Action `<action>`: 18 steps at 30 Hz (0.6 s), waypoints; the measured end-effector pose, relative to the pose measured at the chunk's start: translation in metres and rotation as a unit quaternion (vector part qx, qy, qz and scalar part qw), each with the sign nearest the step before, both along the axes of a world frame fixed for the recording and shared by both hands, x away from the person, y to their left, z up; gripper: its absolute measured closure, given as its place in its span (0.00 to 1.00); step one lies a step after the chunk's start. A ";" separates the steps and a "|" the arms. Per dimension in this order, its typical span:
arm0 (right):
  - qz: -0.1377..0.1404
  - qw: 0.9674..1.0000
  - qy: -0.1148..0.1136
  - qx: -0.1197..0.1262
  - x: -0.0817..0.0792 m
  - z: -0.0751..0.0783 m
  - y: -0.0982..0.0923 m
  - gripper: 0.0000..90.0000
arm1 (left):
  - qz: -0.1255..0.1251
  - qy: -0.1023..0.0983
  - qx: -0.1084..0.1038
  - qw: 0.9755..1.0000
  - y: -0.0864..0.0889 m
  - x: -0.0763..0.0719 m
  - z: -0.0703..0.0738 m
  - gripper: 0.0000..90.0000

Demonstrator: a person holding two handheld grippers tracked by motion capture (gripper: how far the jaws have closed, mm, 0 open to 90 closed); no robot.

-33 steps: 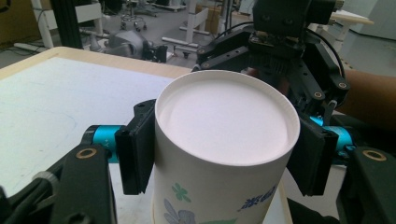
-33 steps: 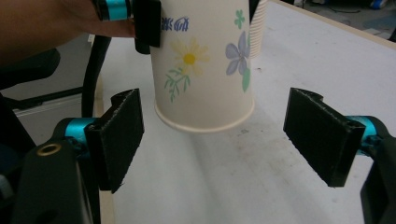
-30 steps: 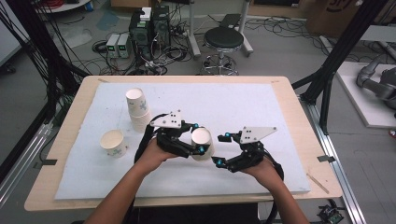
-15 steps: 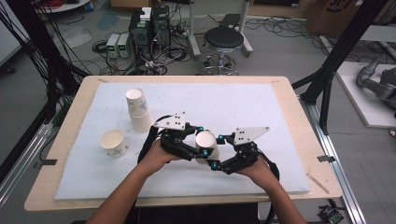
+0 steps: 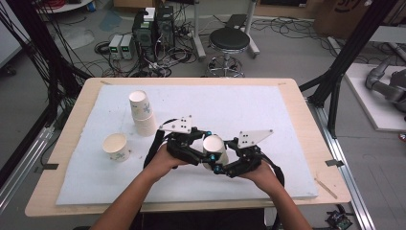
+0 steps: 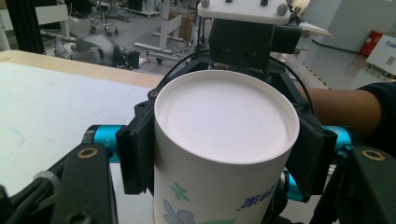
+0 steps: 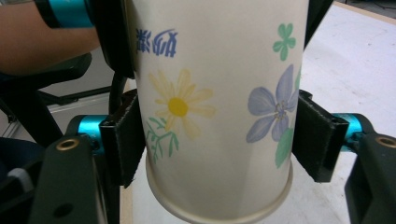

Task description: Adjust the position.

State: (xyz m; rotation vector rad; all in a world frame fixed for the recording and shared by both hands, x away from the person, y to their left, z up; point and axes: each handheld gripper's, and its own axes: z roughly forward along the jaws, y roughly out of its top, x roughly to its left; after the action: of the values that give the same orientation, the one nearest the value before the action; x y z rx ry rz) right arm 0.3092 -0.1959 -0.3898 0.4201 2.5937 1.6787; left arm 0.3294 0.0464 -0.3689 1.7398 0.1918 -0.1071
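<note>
- A single paper cup [image 5: 115, 146] stands upright and mouth-up near the left edge of the white mat [image 5: 268, 110] that covers the counter [image 5: 306, 120], well apart from both hands
- Just behind and to its right, a stack of paper cups [image 5: 141, 112] stands mouth-up, leaning slightly, near the left gripper but not touching it
- The left gripper [image 5: 200, 149], held in the person's left hand [image 5: 163, 160], comes in from the left with its jaws clamped on the sides of the flowered cup; in the left gripper view the black pads [image 6: 135, 151] press on the cup wall just below its flat white base
- The flowered cup [image 5: 214, 149] sits between the two grippers near the front middle of the mat, held upside down with its base up; the right gripper view shows its rolled rim [image 7: 219, 205] at the bottom, clear of the mat below
- The right gripper [image 5: 221, 165], in the right hand [image 5: 261, 175], meets the same cup from the right; its jaws have just been closing, and in its own view both pads [image 7: 312, 140] now lie against the cup wall low down near the rim, so it too grips the cup
- Each gripper carries a grey three-cornered plate [image 5: 254, 138] on top
</note>
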 end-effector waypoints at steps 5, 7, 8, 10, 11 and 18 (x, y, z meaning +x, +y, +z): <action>0.004 1.000 -0.002 -0.007 0.000 0.001 0.000 0.36 | 0.014 -0.011 0.007 1.000 0.001 -0.002 0.001 0.36; 0.008 1.000 -0.001 -0.011 0.000 0.001 -0.001 0.37 | 0.030 -0.010 0.012 0.999 0.002 -0.002 0.003 0.24; 0.009 1.000 -0.002 -0.014 0.000 0.001 -0.001 0.38 | 0.033 -0.008 0.014 0.999 0.004 -0.001 0.004 0.21; 0.010 1.000 -0.005 -0.024 0.000 0.002 -0.002 0.39 | 0.034 -0.008 0.023 0.999 0.006 -0.001 0.006 0.19; 0.010 0.999 -0.006 -0.035 0.000 0.002 -0.002 0.39 | 0.034 -0.009 0.029 0.999 0.007 -0.001 0.007 0.19; 0.015 0.997 -0.006 -0.074 0.002 0.007 -0.001 0.39 | 0.022 -0.009 0.062 0.998 0.014 0.000 0.011 0.19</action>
State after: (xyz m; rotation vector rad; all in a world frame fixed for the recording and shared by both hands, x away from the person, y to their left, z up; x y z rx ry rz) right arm 0.3108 -0.1973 -0.3831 0.3651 2.7045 1.4782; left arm 0.3298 0.0604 -0.3575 1.8576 0.2280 -0.0487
